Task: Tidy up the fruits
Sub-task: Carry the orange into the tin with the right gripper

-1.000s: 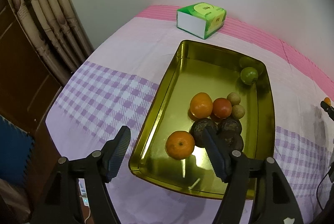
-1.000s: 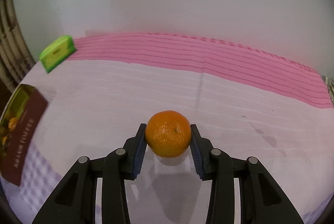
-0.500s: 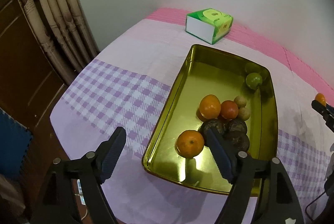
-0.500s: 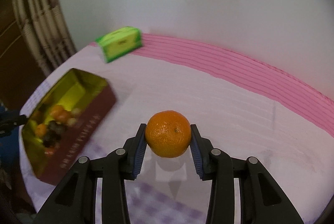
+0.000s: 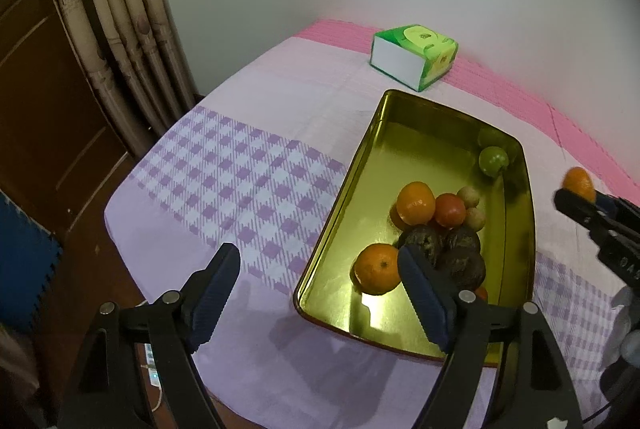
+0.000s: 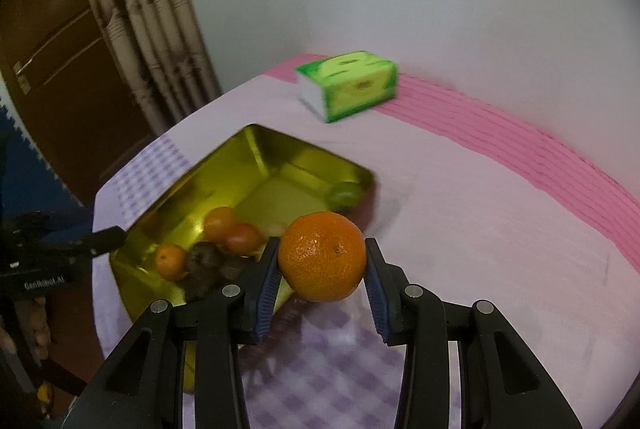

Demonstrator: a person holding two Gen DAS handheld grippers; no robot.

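The right tool [image 6: 322,275] gripped a tangerine [image 6: 322,256] between its blue pads, held above the checked cloth [image 6: 320,357] just right of the tin [image 5: 516,229]. The left tool [image 5: 316,289] stood open over the tin's near left corner, nothing between its pads. Inside the tin lay an orange [image 5: 378,268] nearest, then dark fruits [image 5: 458,253], another orange [image 5: 416,201], a tomato [image 5: 450,209], and a lime [image 5: 493,160] at the far right. A green box [image 5: 414,56] sat beyond.

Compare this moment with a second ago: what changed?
The right gripper, clamped throughout on its orange, swung toward the gold tray. The left gripper opened wider and backed off slightly, empty. The tray's fruit and tissue box stayed put.
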